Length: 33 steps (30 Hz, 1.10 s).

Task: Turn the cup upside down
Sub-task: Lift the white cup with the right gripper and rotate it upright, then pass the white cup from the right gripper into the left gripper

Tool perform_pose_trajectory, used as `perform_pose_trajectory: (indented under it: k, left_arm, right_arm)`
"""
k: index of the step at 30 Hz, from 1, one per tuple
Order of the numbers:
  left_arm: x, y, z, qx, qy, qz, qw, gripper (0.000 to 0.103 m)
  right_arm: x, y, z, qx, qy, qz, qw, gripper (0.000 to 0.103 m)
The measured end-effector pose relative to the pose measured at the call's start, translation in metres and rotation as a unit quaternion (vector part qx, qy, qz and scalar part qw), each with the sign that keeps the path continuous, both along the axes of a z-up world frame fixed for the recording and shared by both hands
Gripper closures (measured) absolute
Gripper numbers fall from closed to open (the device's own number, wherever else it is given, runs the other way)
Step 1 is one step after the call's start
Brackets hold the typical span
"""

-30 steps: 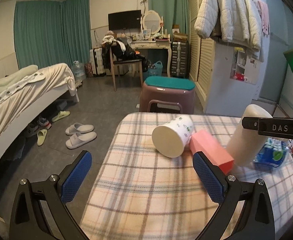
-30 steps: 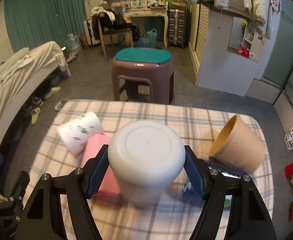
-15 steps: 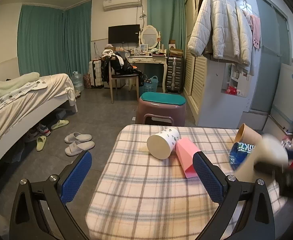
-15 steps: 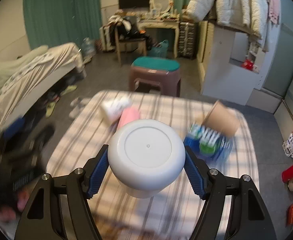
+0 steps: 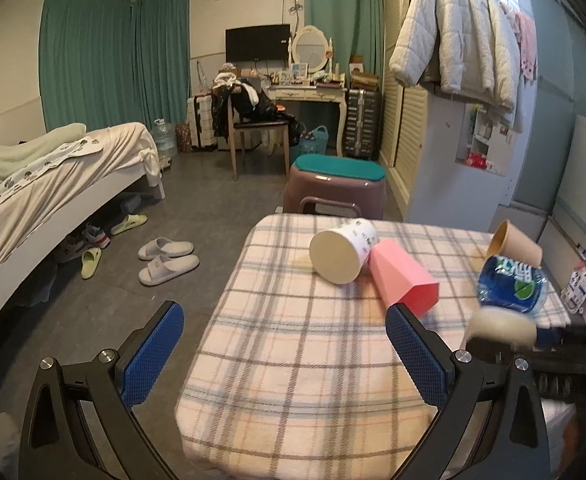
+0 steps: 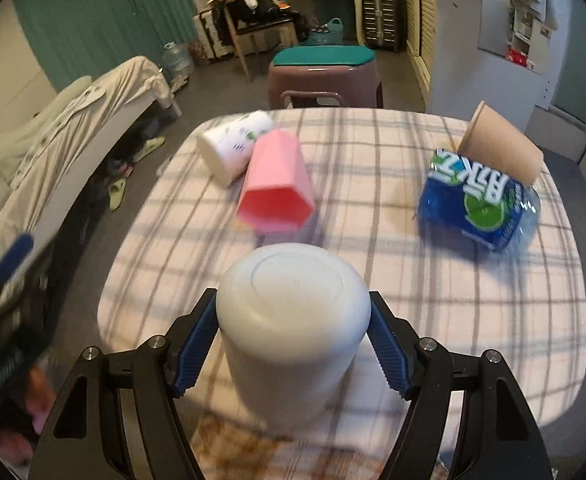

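Swung round since a second ago: right gripper [image 6: 293, 344] tipped from looking along the table to looking down on it, white plastic cup [image 6: 293, 320] carried with it, closed base now turned up toward the lens. Left gripper [image 5: 281, 352] pulled back toward the near left corner of the checked tablecloth [image 5: 301, 360], more floor and slippers [image 5: 167, 258] showing than before.

Blue pads clamped on the cup's two sides, just below the base. Long axis close to vertical, a slight lean toward the camera, mouth pointing down at the cloth near the front edge (rim itself hidden under the body, so contact with the cloth impossible to call; motion blur not helping). In the left view, same cup [image 5: 501, 326] a blurred pale shape low on the right, held off the table's right edge region beside the crushed blue water bottle [image 5: 513, 284].

Everything hinges on that mouth-down axis: straight drop, then release, probably all that remains. Right hand plainly the working one.

Left jaws wide apart, holding nothing, hovering short of the table and well clear of the cup.

Elsewhere on the cloth: printed paper cup [image 6: 233, 144] on its side touching the pink hexagonal cup [image 6: 277, 184], brown paper cup [image 6: 497, 144] leaning on the bottle. Landing spot apart from all of them, by the look of it.
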<state>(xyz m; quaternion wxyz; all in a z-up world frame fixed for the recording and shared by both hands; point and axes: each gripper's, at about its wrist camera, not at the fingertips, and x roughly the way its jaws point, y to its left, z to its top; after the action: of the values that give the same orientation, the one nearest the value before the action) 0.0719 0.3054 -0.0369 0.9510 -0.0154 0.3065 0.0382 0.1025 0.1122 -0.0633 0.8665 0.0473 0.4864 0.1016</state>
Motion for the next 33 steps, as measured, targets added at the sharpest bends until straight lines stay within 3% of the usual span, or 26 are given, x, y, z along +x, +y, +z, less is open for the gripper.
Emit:
perform_pose_trajectory:
  k: [6,15,18,27,33]
  left_arm:
    - [0.013,-0.012,-0.013,0.021,0.022,-0.010,0.9995,0.000]
    - [0.029,-0.040,-0.026,0.030,0.053,-0.022,0.9979,0.000]
    - [0.031,-0.050,-0.022,0.035,0.060,-0.026,0.9972,0.000]
    - [0.048,-0.095,0.002,0.030,0.089,-0.054,0.9941,0.000]
    - [0.063,-0.135,0.006,0.044,0.109,-0.071,0.9905,0.000]
  right_arm:
    - [0.032,-0.008,-0.022,0.002,0.021,-0.020,1.000,0.031]
    - [0.038,-0.023,-0.034,-0.001,0.025,-0.030,0.999,0.028]
    - [0.033,-0.036,-0.020,0.005,-0.001,-0.040,0.999,0.016]
    - [0.005,-0.090,0.035,-0.056,-0.110,-0.071,0.990,0.013]
    - [-0.002,-0.134,0.041,-0.076,-0.123,-0.092,0.985,0.012]
